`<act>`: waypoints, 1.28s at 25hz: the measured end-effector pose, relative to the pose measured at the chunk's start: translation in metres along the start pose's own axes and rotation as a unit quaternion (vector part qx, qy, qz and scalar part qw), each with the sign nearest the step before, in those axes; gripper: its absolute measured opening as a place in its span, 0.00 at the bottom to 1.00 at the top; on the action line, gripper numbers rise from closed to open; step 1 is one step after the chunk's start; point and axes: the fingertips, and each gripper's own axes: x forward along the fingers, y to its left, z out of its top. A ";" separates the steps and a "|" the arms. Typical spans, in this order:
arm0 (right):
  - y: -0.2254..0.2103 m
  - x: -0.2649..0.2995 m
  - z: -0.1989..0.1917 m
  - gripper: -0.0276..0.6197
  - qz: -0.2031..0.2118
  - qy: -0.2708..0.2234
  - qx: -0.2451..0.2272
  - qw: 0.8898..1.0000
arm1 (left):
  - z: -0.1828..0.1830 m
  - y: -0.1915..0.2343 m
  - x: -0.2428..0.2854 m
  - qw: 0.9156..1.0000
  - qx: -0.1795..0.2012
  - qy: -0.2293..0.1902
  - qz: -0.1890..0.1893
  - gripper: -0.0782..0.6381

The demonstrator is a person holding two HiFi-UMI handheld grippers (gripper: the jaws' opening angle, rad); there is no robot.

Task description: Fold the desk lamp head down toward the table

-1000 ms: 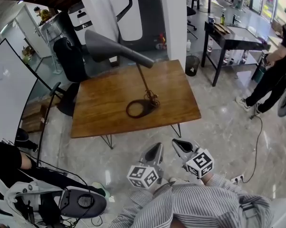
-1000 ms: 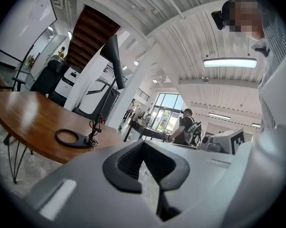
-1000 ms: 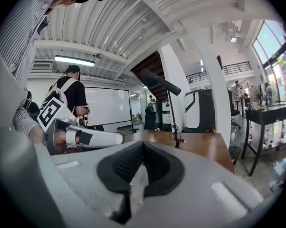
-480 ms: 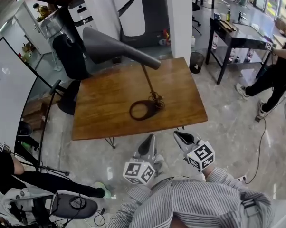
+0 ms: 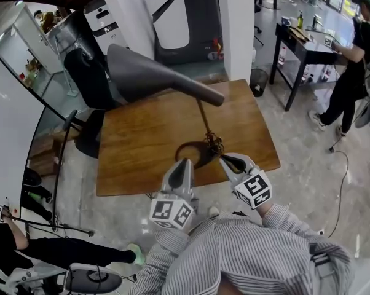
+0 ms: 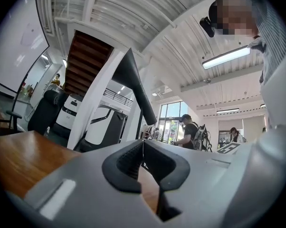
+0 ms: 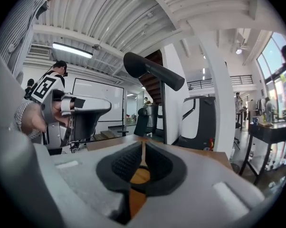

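Head view: lamp head (image 5: 154,75) raised at upper centre; base ring (image 5: 194,154) by the near edge of the table (image 5: 129,134); left gripper (image 5: 186,163) and right gripper (image 5: 225,160) flank it; bare wood at left.
Left gripper view: jaws closed, empty; lamp head above, apart.
Right gripper view: jaws closed, empty; lamp head above.
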 end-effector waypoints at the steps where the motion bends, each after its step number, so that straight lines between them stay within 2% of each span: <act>1: -0.005 0.009 0.002 0.06 -0.002 0.000 -0.005 1.000 | 0.005 0.005 0.005 1.000 0.003 -0.003 -0.002 0.12; 6: -0.032 0.049 0.010 0.08 -0.033 0.001 -0.031 0.999 | 0.042 0.028 0.018 0.999 0.035 -0.035 -0.004 0.12; 8: -0.045 0.065 0.013 0.12 -0.044 0.005 -0.044 0.998 | 0.057 0.034 0.026 0.998 0.047 -0.041 -0.005 0.12; 11: -0.053 0.085 0.020 0.16 -0.030 0.008 -0.061 0.998 | 0.076 0.041 0.035 0.997 0.068 -0.046 -0.007 0.14; 14: -0.054 0.099 0.020 0.17 -0.014 0.016 -0.074 0.997 | 0.098 0.049 0.041 0.993 0.099 -0.059 0.007 0.24; 19: -0.055 0.111 0.014 0.17 0.005 0.029 -0.055 0.998 | 0.151 0.063 0.038 0.987 0.120 -0.105 0.037 0.29; 24: -0.058 0.119 0.009 0.13 0.002 0.034 -0.057 0.998 | 0.199 0.060 0.035 0.978 0.150 -0.145 0.026 0.30; 27: -0.061 0.121 0.009 0.11 0.014 0.037 -0.047 0.998 | 0.216 0.056 0.042 0.975 0.160 -0.152 0.006 0.30; 32: -0.059 0.120 0.008 0.11 0.021 0.034 -0.038 0.998 | 0.219 0.054 0.048 0.975 0.164 -0.147 0.009 0.27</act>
